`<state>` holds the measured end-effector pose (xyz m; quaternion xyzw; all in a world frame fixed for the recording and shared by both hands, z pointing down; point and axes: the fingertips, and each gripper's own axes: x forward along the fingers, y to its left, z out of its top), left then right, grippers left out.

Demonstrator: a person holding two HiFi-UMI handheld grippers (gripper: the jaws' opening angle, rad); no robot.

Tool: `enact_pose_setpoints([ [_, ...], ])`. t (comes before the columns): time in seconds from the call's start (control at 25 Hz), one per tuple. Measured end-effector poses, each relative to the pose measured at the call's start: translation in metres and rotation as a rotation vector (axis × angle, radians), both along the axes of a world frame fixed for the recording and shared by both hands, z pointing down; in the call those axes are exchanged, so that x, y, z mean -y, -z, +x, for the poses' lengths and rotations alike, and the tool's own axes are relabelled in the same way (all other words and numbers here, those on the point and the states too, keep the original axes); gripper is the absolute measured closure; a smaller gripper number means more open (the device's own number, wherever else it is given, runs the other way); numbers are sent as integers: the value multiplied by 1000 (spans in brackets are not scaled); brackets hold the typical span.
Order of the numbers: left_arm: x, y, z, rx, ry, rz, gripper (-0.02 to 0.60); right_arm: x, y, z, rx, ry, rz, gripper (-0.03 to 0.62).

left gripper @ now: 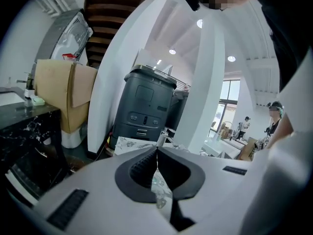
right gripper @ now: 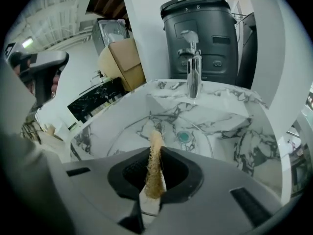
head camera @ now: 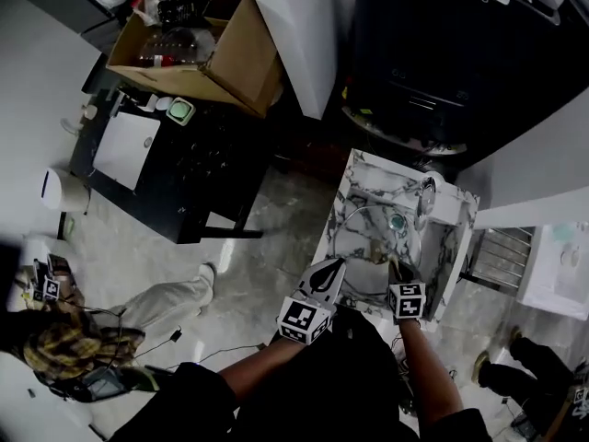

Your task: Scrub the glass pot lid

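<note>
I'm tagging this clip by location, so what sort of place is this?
Probably a workshop or demo space rather than a home kitchen. A free-standing white marble-patterned sink with a chrome tap stands on an open floor, with an open brown cardboard box and a tall dark grey plastic machine close by.

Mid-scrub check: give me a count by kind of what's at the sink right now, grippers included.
Grippers: 2, left gripper and right gripper
Scrubber: 1, in the right gripper
Glass lid: 1, in the sink
Faucet: 1
Sink: 1
Total: 6
</note>
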<state>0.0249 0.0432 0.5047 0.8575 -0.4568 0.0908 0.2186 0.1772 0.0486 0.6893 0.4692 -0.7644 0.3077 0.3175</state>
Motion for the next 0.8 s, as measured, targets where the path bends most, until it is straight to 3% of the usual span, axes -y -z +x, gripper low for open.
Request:
enact_pose_setpoints([
  [0.16,5,-11,1,-1,0,-26,565,-2,-35,6,-33,32,-84,537],
  [0.36,10,-20,0,2,-9,-67,565,3,-57,8,-66,68,-99,537],
  [0.64,16,-23,-5,0,-15,-69,565,3,-76,10,-128,88,-181,537],
  [0.8,17,-21,-7,38,-36,-45,565,0,-87,5,-133,108,-223,537],
])
